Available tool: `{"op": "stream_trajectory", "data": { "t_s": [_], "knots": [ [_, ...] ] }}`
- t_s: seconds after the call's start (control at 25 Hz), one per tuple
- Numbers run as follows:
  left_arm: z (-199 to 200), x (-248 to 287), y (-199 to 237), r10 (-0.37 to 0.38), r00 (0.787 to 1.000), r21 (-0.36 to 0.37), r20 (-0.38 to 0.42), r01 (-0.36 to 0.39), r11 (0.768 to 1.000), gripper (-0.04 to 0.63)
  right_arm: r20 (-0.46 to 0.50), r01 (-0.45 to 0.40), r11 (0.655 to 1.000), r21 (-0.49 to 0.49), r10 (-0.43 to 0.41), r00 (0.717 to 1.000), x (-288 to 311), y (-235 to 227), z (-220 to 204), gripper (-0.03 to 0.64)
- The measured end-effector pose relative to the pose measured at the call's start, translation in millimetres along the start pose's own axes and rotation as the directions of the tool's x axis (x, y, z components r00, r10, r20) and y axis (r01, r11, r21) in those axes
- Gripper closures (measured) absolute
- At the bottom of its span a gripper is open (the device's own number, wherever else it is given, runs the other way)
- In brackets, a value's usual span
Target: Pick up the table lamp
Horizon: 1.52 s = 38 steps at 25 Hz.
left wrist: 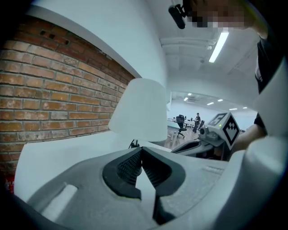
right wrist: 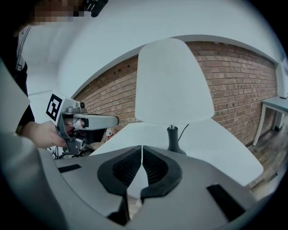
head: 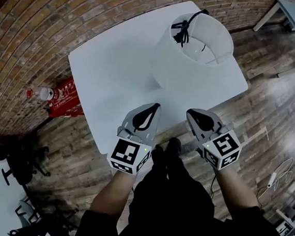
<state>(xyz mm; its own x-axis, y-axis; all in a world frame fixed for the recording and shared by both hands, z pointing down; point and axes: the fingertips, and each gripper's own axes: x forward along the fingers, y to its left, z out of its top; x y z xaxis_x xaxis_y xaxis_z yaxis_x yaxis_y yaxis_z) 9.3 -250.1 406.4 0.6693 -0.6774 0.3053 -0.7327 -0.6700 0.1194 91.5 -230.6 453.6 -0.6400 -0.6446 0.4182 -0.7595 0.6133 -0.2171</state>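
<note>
A table lamp [head: 190,51] with a white shade stands upright on the white table [head: 113,87], toward its far right part. Its dark stem and base [right wrist: 174,143] and a black cord show under the shade [right wrist: 173,85] in the right gripper view; the shade [left wrist: 140,110] also stands ahead in the left gripper view. My left gripper [head: 156,107] hovers at the table's near edge, jaws shut and empty. My right gripper [head: 190,113] hangs beside it, also shut with nothing held. Both are well short of the lamp.
A red box [head: 65,99] and a clear bottle [head: 41,94] lie on the wooden floor left of the table. A brick wall [right wrist: 238,85] runs behind. Another table's corner [head: 287,10] is at the far right. Office chairs [head: 17,163] stand at the lower left.
</note>
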Motion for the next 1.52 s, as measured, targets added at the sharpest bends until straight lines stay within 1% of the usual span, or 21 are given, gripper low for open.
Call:
{"op": "stream_trajectory", "data": {
  "t_s": [0.12, 0.2, 0.32, 0.44, 0.6, 0.76, 0.88, 0.96, 1.04, 1.24, 1.4, 1.52],
  "knots": [
    [-25, 14, 11, -0.031, 0.999, -0.002, -0.019, 0.031, 1.000, 0.589, -0.022, 0.007, 1.000, -0.014, -0.007, 1.000, 25, -6, -11, 0.607],
    [-45, 22, 22, -0.043, 0.999, -0.011, -0.032, 0.043, 0.999, 0.589, -0.022, 0.017, 1.000, -0.001, -0.017, 1.000, 40, -11, -19, 0.607],
    [-67, 34, 44, -0.034, 0.999, -0.016, -0.037, 0.033, 0.999, 0.589, 0.001, 0.033, 0.998, 0.050, -0.033, 0.999, 62, -22, -25, 0.607],
    [-78, 41, 60, -0.019, 0.999, -0.028, -0.034, 0.018, 0.999, 0.589, 0.002, 0.048, 0.996, 0.081, -0.048, 0.999, 77, -29, -31, 0.607],
    [-82, 52, 75, -0.025, 0.999, -0.015, -0.024, 0.025, 1.000, 0.589, 0.005, 0.066, 0.995, 0.080, -0.066, 0.998, 94, -35, -35, 0.607],
    [-82, 67, 81, -0.036, 0.999, 0.017, -0.013, 0.036, 0.999, 0.589, 0.038, 0.089, 0.992, 0.089, -0.093, 0.995, 105, -48, -35, 0.607],
    [-83, 77, 86, -0.039, 0.999, 0.032, -0.007, 0.039, 0.999, 0.589, 0.107, 0.110, 0.991, 0.077, -0.118, 0.987, 111, -56, -26, 0.606],
    [-86, 80, 89, -0.036, 0.999, 0.034, -0.006, 0.036, 0.999, 0.589, 0.167, 0.136, 0.989, 0.060, -0.144, 0.975, 114, -60, -19, 0.607],
    [-89, 83, 91, -0.030, 1.000, 0.041, -0.008, 0.030, 0.999, 0.589, 0.203, 0.160, 0.985, 0.062, -0.170, 0.964, 118, -64, -17, 0.607],
    [-90, 93, 98, -0.014, 1.000, 0.055, -0.009, 0.015, 0.998, 0.589, 0.208, 0.227, 0.971, 0.072, -0.237, 0.949, 125, -75, -16, 0.607],
    [-88, 95, 95, 0.000, 1.000, 0.049, -0.019, 0.001, 0.999, 0.589, 0.189, 0.250, 0.963, 0.097, -0.265, 0.946, 121, -82, -17, 0.600],
    [-84, 94, 91, 0.001, 1.000, 0.062, -0.023, 0.000, 0.998, 0.589, 0.187, 0.271, 0.961, 0.060, -0.277, 0.942, 122, -82, -15, 0.580]
  ]
}}
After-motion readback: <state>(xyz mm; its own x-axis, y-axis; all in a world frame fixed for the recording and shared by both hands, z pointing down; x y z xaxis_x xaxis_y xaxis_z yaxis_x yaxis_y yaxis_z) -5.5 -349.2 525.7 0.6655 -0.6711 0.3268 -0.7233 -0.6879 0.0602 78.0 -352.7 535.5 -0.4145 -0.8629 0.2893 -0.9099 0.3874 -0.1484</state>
